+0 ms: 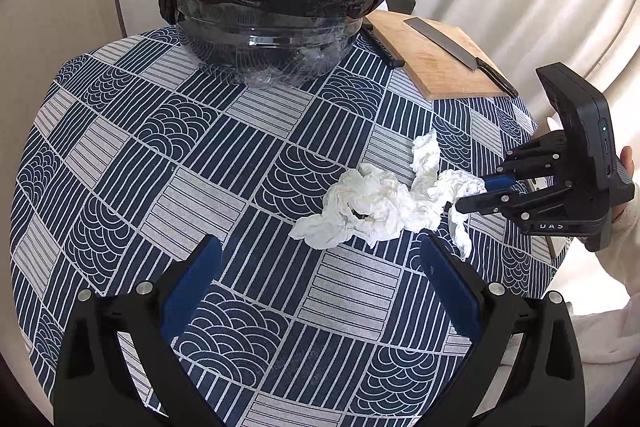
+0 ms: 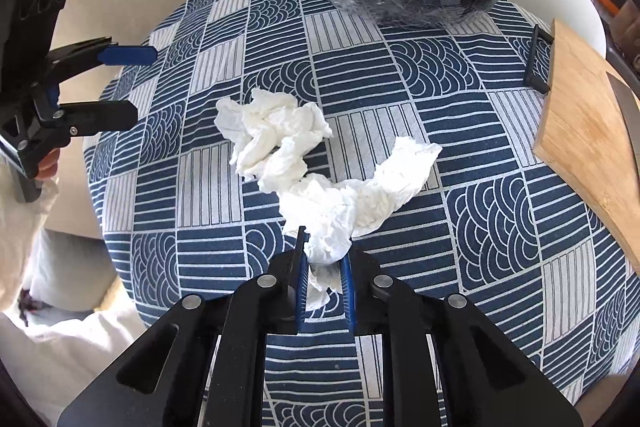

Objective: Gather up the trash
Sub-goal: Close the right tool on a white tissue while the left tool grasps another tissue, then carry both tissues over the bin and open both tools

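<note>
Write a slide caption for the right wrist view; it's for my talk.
Right gripper shut on crumpled white tissue lying on the blue patterned tablecloth.

Blue patterned tablecloth (image 1: 248,163), wooden cutting board (image 1: 436,63) near its edge, knife (image 1: 460,51) lying on it

The right tool (image 2: 325,279) is being held angled steeply downward, jaws pinched nearly together; the left tool (image 1: 320,279) is being held spread wide, also pitched downward.
</note>
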`<state>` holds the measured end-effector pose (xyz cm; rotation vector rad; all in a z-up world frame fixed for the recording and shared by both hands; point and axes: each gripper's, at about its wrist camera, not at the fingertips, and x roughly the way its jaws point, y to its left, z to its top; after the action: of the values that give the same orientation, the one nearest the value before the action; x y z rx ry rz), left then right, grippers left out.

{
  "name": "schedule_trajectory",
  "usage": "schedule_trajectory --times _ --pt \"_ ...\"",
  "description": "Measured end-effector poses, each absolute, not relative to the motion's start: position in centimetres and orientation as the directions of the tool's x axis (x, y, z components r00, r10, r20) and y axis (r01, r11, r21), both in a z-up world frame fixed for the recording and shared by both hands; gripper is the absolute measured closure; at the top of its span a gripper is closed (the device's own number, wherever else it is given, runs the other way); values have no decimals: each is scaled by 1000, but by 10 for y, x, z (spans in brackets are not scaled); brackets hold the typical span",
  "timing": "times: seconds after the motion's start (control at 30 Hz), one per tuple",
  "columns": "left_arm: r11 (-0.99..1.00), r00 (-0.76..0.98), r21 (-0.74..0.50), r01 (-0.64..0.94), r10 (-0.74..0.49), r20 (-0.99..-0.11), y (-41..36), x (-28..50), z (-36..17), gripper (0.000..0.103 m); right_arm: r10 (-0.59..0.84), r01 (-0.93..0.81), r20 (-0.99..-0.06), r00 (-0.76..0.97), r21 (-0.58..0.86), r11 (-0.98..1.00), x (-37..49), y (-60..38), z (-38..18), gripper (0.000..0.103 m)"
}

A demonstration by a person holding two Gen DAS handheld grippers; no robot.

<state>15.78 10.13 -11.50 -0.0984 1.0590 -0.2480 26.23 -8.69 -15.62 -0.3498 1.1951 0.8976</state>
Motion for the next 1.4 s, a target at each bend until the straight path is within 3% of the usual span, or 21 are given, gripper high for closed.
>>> schedule_trajectory --times 0.47,0.7,0.87,0.93,1.03,1.13,1.4 --pt "941 383 -237 243 -317 -867 59 192 -145 6 426 -651 -885 187 213 728 266 -156 -123 90" --pt "945 347 -213 248 -292 -891 41 208 -163 6 407 -610 -885 226 197 767 262 -176 -118 90" --pt "963 366 -175 206 -242 -899 42 216 -171 22 397 -584 -886 239 195 788 261 -189 -119 90" --pt "967 366 -166 196 -229 -902 44 218 -173 44 397 -574 -886 241 199 794 261 -194 -120 90" --pt "967 360 -195 165 -243 -901 53 221 -174 64 398 -563 -883 248 203 801 259 -200 -120 90" --pt "966 363 -217 141 -254 -897 62 220 -169 70 413 -559 -875 253 217 800 260 -203 -117 90" --pt "974 369 -202 103 -225 -902 86 205 -156 71 452 -556 -851 267 247 793 267 -204 -107 90"
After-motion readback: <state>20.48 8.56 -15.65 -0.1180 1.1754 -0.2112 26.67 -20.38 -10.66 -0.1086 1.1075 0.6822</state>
